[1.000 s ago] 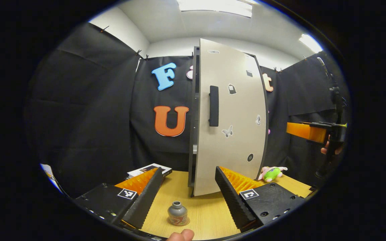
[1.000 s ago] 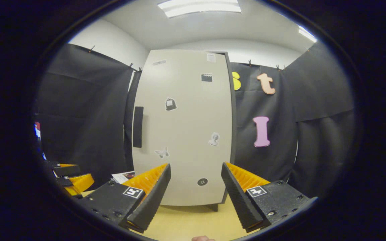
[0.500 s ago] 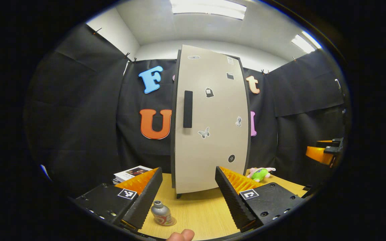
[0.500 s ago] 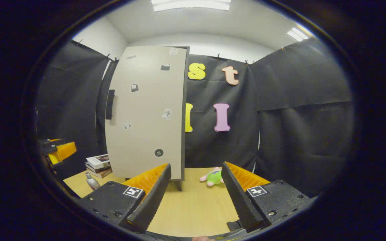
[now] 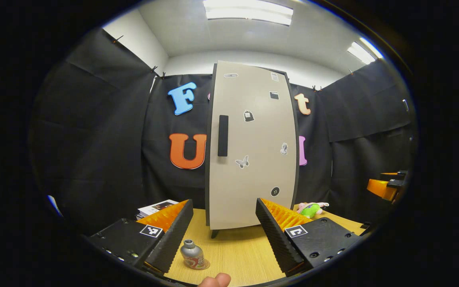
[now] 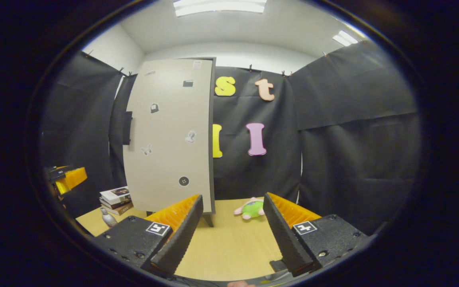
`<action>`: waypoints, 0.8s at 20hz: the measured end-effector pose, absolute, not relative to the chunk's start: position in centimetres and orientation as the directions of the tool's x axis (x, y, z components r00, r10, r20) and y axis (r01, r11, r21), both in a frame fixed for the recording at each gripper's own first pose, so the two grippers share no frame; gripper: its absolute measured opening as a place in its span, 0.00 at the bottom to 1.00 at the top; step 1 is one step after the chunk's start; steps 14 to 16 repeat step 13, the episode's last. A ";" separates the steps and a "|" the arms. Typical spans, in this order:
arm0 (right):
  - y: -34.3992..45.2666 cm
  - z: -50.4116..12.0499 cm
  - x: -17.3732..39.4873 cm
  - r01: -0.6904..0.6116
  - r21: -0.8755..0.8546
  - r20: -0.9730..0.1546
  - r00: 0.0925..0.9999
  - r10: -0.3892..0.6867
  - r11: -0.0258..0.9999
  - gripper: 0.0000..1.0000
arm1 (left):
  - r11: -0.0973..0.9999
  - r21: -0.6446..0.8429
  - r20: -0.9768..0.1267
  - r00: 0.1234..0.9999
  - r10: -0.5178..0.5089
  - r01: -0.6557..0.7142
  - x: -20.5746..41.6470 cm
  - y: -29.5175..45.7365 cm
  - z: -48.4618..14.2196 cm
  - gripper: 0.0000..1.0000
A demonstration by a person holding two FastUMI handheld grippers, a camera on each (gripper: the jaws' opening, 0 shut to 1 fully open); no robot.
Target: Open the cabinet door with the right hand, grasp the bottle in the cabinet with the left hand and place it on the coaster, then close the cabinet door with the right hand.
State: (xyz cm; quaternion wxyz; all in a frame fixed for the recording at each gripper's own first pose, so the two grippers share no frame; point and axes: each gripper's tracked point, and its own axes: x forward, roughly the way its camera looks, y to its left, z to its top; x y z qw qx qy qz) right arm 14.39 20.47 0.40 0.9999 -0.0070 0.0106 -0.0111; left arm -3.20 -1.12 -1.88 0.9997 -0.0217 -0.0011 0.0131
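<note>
A: We note the bottle (image 5: 191, 255) standing upright on the coaster (image 5: 202, 264) on the table (image 5: 237, 255), low between our left gripper (image 5: 224, 235) fingers but touched by neither; the jaws stand wide apart and hold nothing, which we judge fits a bottle already set down and let go.

B: We read the right gripper (image 6: 232, 233) likewise: spread wide, empty, aimed at bare table; the cabinet door (image 5: 251, 145) lies flat against its frame with the handle (image 5: 222, 135) untouched, so we judge that closing is done and the task is at or near its end.

A: In the right gripper view the bottle (image 6: 108, 217) stands far to the left, near the stack of books (image 6: 114, 196); the left gripper (image 6: 67, 178) shows at that edge.

B: Around the cabinet we mark the books (image 5: 155, 208) on one side and a plush toy (image 5: 311, 208) on the other; both lie well apart from the bottle; nothing stands between either gripper and the door.

A: A fingertip (image 5: 215, 280) shows at the lower edge of the left gripper view.
</note>
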 end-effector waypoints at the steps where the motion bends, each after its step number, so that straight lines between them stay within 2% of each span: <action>1: 20.5 0.6 14.5 0.017 -0.014 -0.019 1.000 -0.017 1.000 0.97 | 0.999 -0.045 0.003 1.000 0.028 -0.028 -3.3 -1.1 -1.8 0.95; 16: 20.5 0.9 15.2 0.021 0.010 -0.020 1.000 -0.021 1.000 0.97 | 0.998 -0.049 0.004 0.999 0.034 -0.034 -3.4 -0.5 -1.3 0.95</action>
